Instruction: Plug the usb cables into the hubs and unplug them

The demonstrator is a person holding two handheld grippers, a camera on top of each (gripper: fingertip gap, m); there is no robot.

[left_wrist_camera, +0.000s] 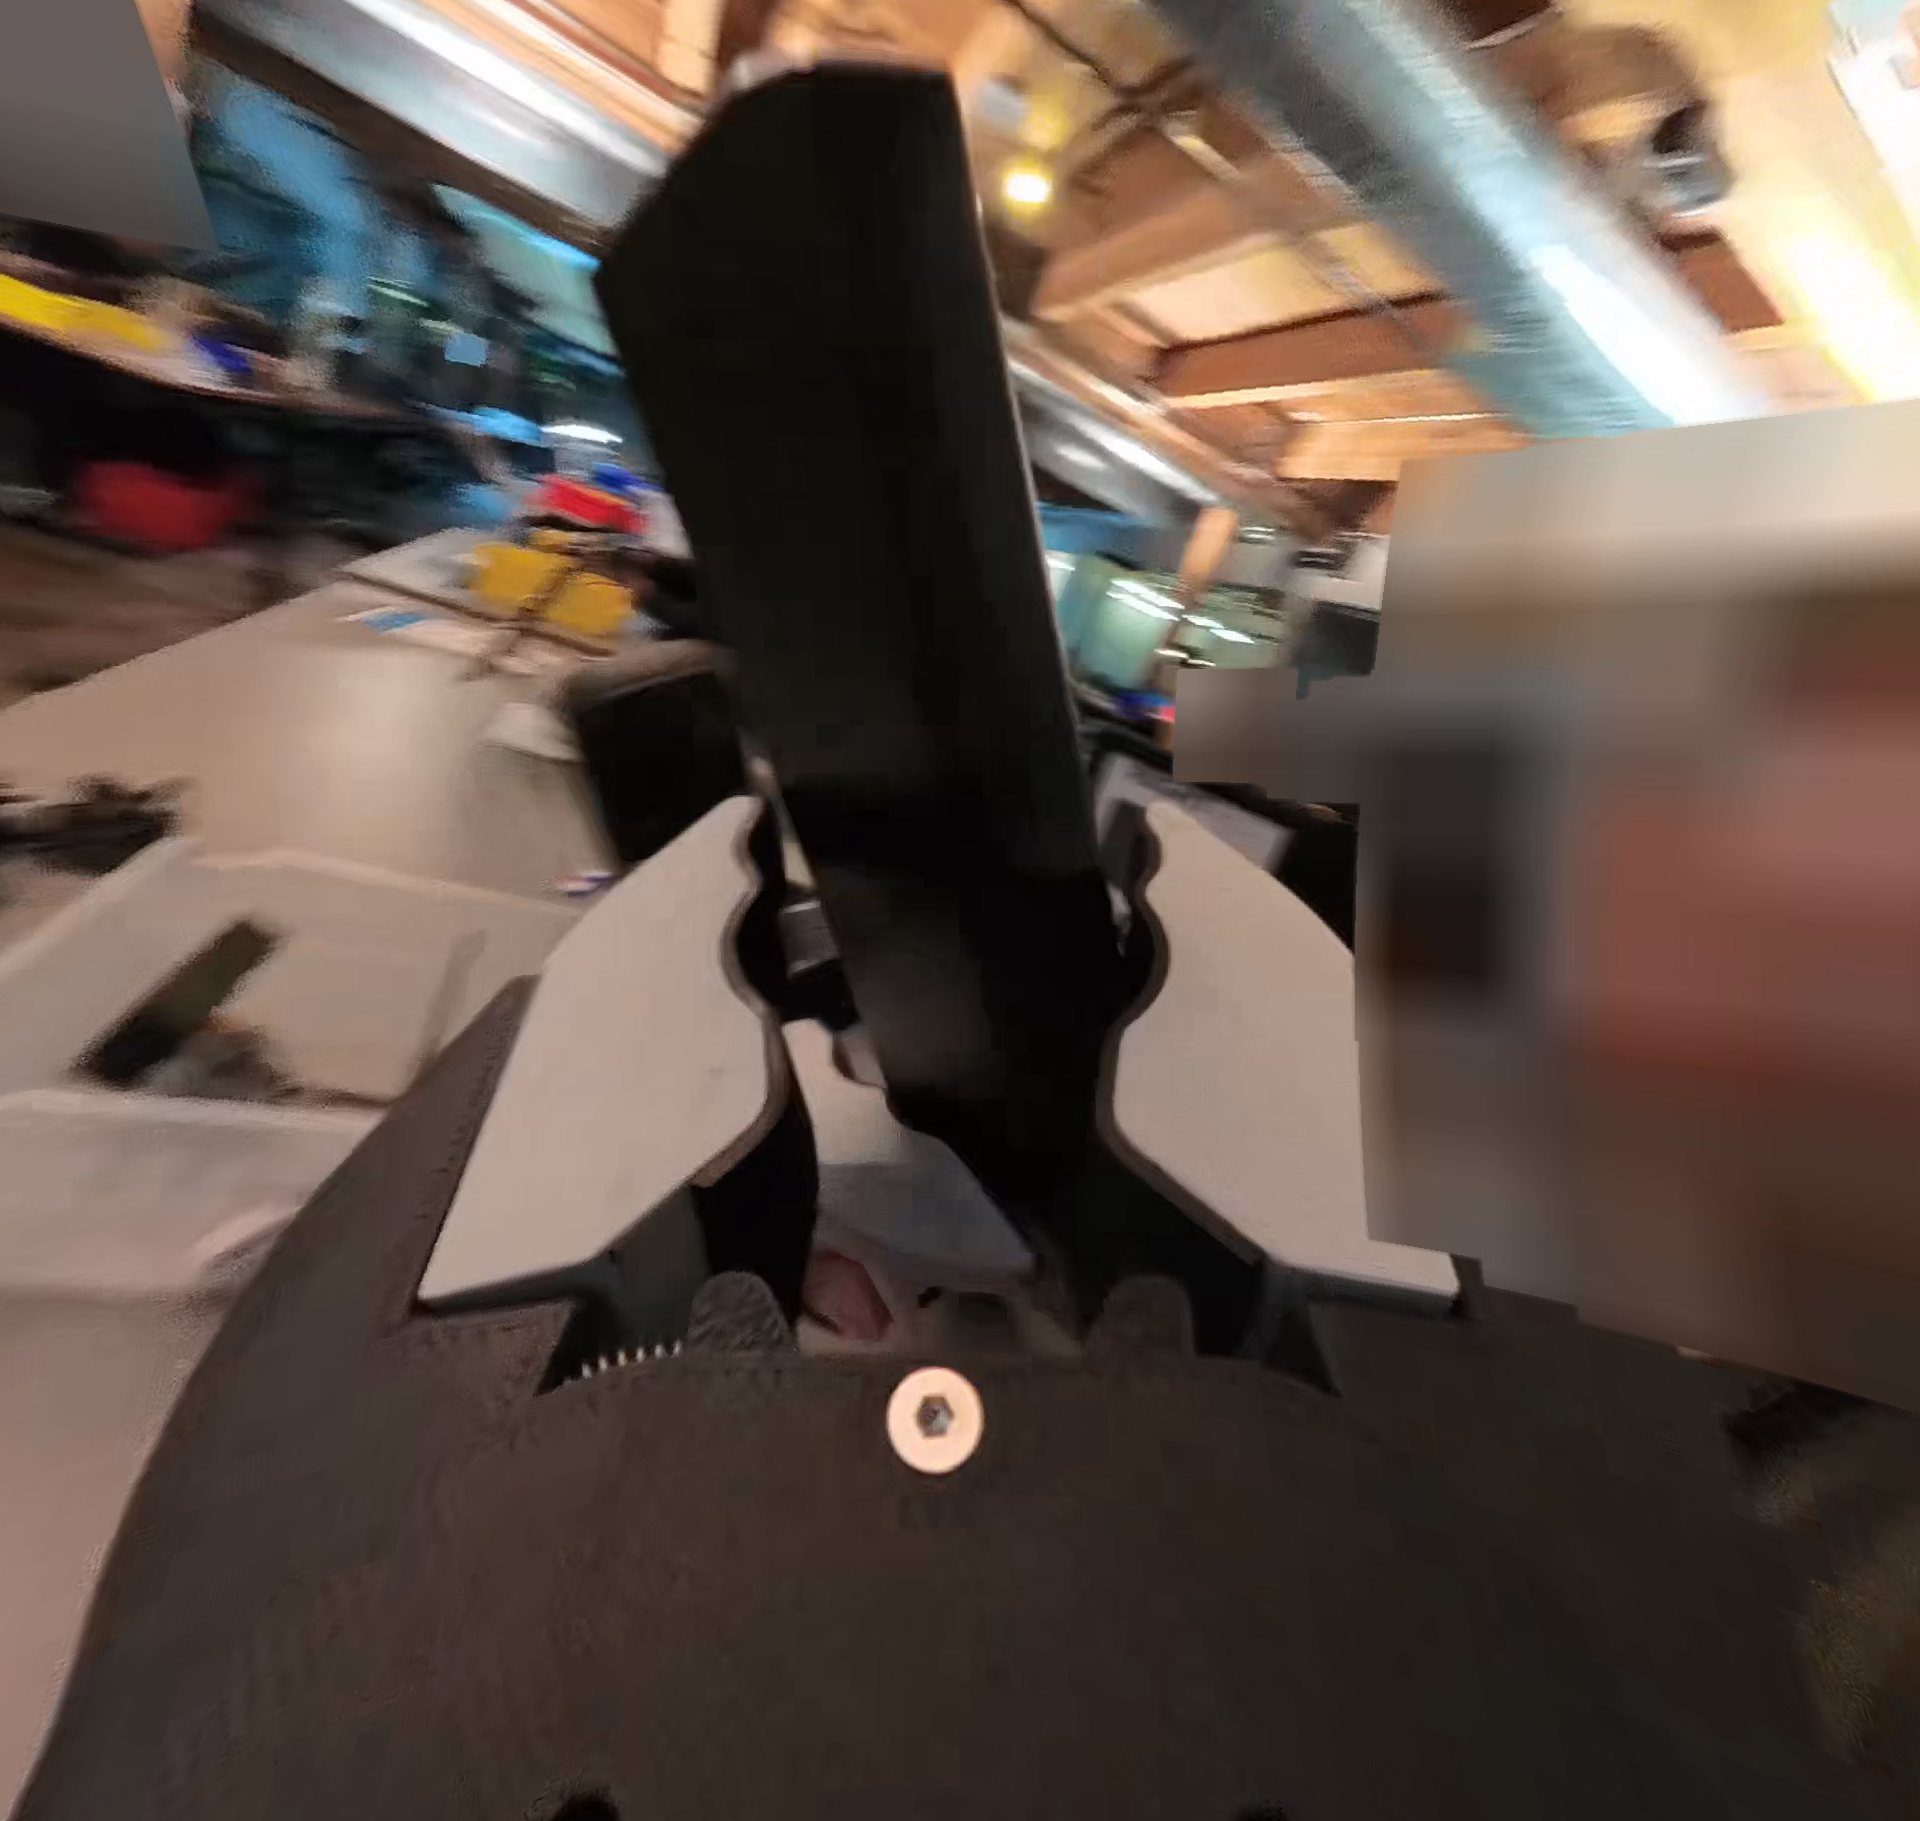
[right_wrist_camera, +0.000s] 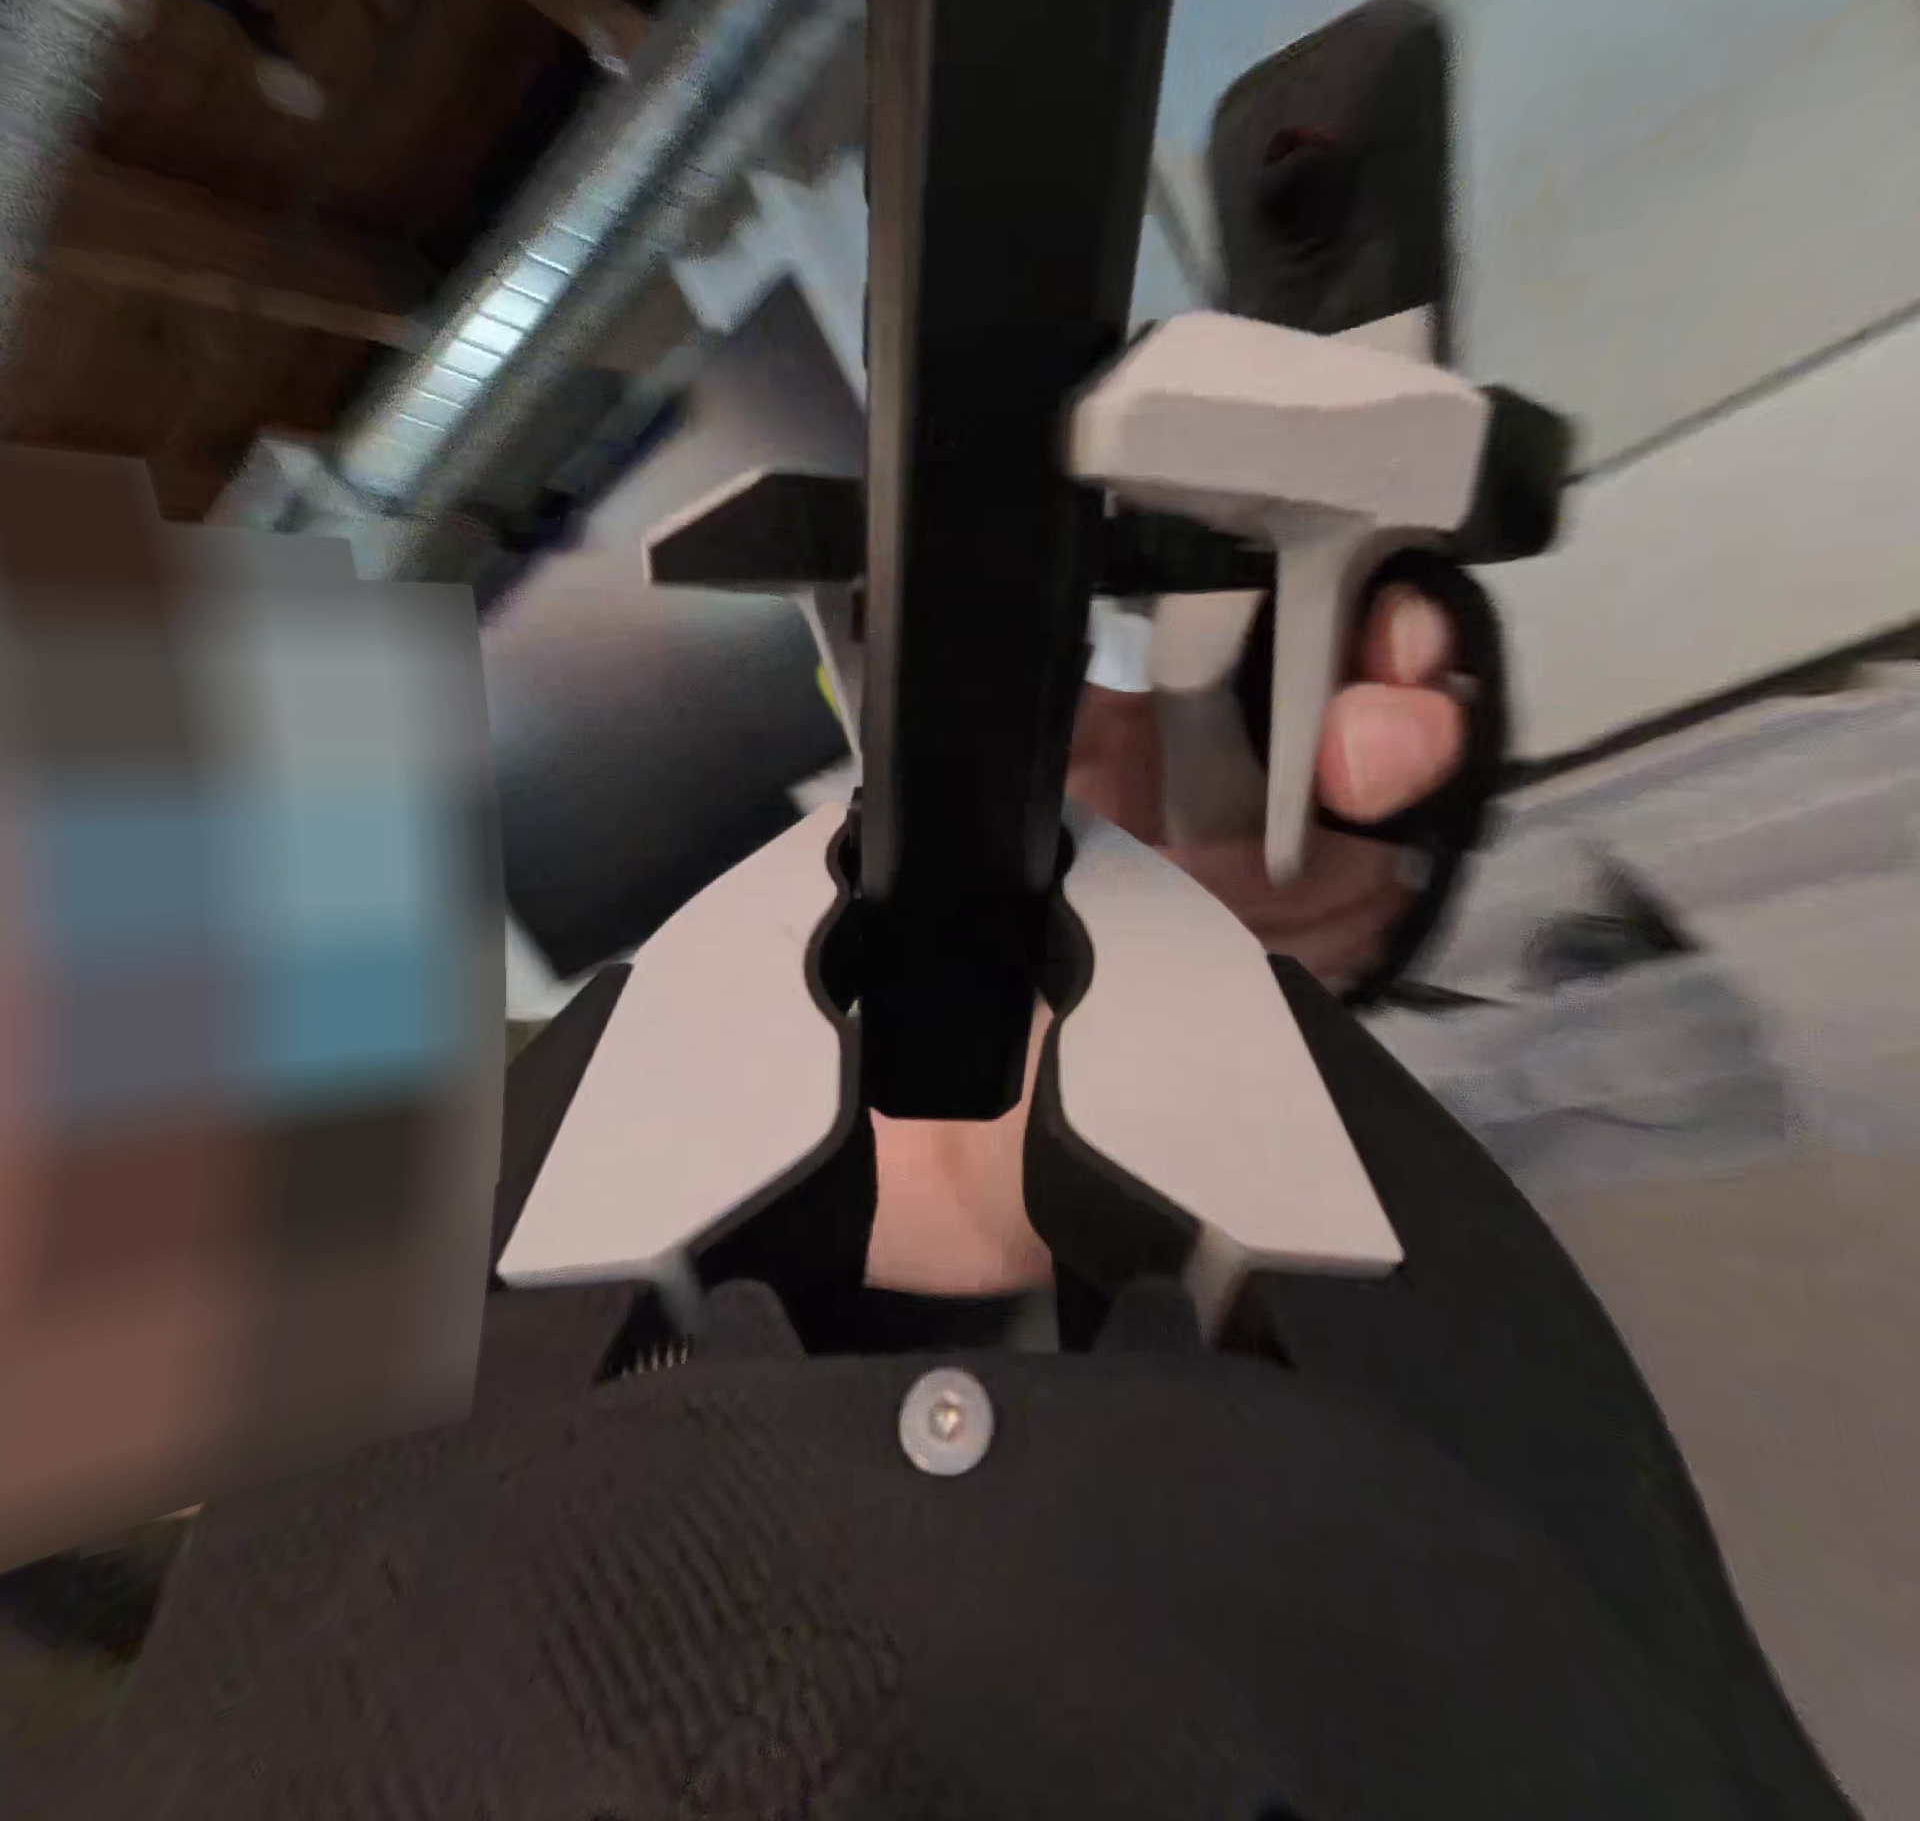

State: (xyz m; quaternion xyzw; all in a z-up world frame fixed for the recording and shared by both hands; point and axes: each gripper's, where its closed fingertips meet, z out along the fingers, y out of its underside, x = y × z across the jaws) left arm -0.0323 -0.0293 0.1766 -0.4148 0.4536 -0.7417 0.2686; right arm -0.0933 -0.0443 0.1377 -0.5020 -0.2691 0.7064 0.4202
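A long black hub (left_wrist_camera: 831, 421) stands up between the fingers of my left gripper (left_wrist_camera: 951, 836), which is shut on it. A small black block (left_wrist_camera: 810, 930), perhaps a plug, sits on the hub's side by the left finger. In the right wrist view the same black hub (right_wrist_camera: 997, 317) runs up out of frame. My right gripper (right_wrist_camera: 956, 836) is shut on its near end. Farther up the hub, the left gripper (right_wrist_camera: 977, 524) clamps it, held by a person's hand (right_wrist_camera: 1382, 732). No cable shows clearly. Both views are blurred.
Both cameras tilt up toward a ceiling with wooden beams and a metal duct (left_wrist_camera: 1455, 161), also in the right wrist view (right_wrist_camera: 520, 296). White tables (left_wrist_camera: 312, 732) with yellow and dark items lie to the left. A pale wall (right_wrist_camera: 1662, 213) is on the right.
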